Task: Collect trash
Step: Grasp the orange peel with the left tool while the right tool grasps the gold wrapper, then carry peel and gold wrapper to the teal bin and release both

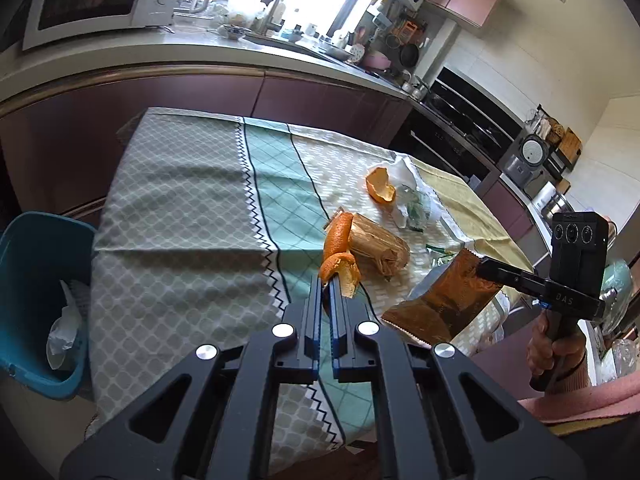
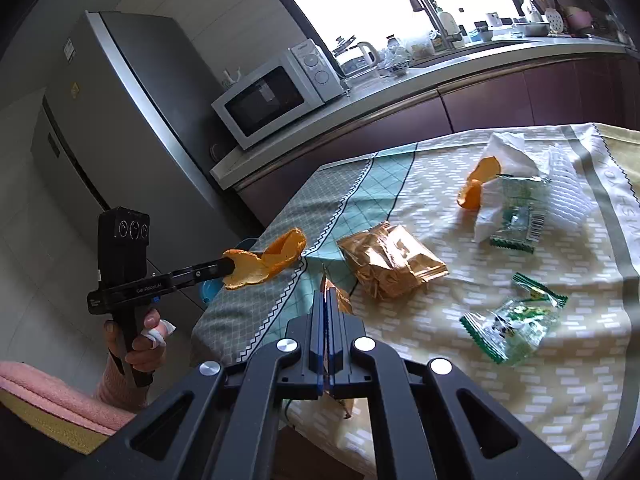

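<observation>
- The left gripper (image 1: 329,276) pinches an orange peel (image 1: 339,258) between its pressed-together jaws; in the left wrist view the peel curls up at centre frame, lifted above the tablecloth (image 1: 180,184). In the right wrist view the same peel (image 2: 264,266) hangs from that gripper (image 2: 228,267) at left of centre, off the table's near edge.
- The right gripper (image 2: 325,294) is clamped on a brown wrapper (image 2: 342,300), seen edge-on between its jaws; in the left wrist view that wrapper (image 1: 448,300) is a coppery sheet held by the gripper (image 1: 482,266) at lower right, off the cloth.
- A crumpled gold bag (image 2: 390,264) lies on the cloth at centre of the right wrist view, just beyond the gripper tips.
- A second peel (image 2: 476,190) sits at upper right, touching a white tissue (image 2: 516,152) and a clear green-printed wrapper (image 2: 516,216).
- Another green-and-clear wrapper (image 2: 516,320) lies at right, apart from the rest.
- A blue bin (image 1: 28,280) stands at the left edge of the left wrist view, beside the table, with what looks like white paper inside.
- A hand (image 2: 146,340) grips the left handle at lower left; another hand (image 1: 554,354) grips the right handle at lower right of the left wrist view.
- A microwave (image 2: 276,96) stands on the counter behind.
</observation>
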`<control>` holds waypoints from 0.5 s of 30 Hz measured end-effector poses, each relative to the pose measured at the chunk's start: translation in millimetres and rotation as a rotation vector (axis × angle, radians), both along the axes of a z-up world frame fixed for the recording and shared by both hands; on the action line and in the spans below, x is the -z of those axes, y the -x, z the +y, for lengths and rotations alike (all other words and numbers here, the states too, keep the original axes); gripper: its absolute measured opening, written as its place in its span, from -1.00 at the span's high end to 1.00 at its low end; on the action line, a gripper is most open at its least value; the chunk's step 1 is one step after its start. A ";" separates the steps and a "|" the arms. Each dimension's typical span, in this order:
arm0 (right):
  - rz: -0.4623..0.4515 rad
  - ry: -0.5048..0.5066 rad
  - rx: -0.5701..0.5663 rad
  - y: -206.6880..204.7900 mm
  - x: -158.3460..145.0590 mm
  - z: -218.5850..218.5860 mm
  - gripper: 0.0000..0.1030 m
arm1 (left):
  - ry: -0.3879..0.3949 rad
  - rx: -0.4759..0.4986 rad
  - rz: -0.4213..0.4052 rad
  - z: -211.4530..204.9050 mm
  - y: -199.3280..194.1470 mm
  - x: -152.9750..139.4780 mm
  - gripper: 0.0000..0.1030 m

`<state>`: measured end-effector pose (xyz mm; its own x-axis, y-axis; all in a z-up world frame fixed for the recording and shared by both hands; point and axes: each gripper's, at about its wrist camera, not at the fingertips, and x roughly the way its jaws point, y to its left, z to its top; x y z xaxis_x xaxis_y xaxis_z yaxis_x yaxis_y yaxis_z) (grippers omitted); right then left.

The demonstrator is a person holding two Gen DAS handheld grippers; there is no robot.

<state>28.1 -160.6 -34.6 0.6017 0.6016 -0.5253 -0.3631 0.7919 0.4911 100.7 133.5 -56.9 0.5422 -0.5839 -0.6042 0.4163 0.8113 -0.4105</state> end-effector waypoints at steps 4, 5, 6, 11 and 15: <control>-0.021 0.007 -0.045 -9.3 -8.1 18.5 0.99 | 0.015 -0.071 -0.015 31.0 4.9 -6.3 0.92; -0.027 0.013 -0.054 -11.6 -10.0 22.5 0.99 | 0.018 -0.089 -0.020 39.3 6.7 -7.7 0.92; -0.031 0.014 -0.063 -13.4 -11.7 26.1 0.99 | 0.021 -0.105 -0.024 46.6 8.4 -9.0 0.92; -0.047 0.018 -0.091 -23.7 -19.0 41.9 0.99 | 0.035 -0.185 -0.034 82.3 16.5 -11.5 0.92; -0.061 0.013 -0.111 -30.5 -24.7 52.1 0.99 | 0.041 -0.244 -0.038 105.5 18.5 -11.3 0.92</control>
<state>58.6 -108.5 -9.9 0.5623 0.6601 -0.4981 -0.4779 0.7510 0.4557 82.1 239.0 -45.5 0.6923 -0.4566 -0.5588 0.2260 0.8726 -0.4330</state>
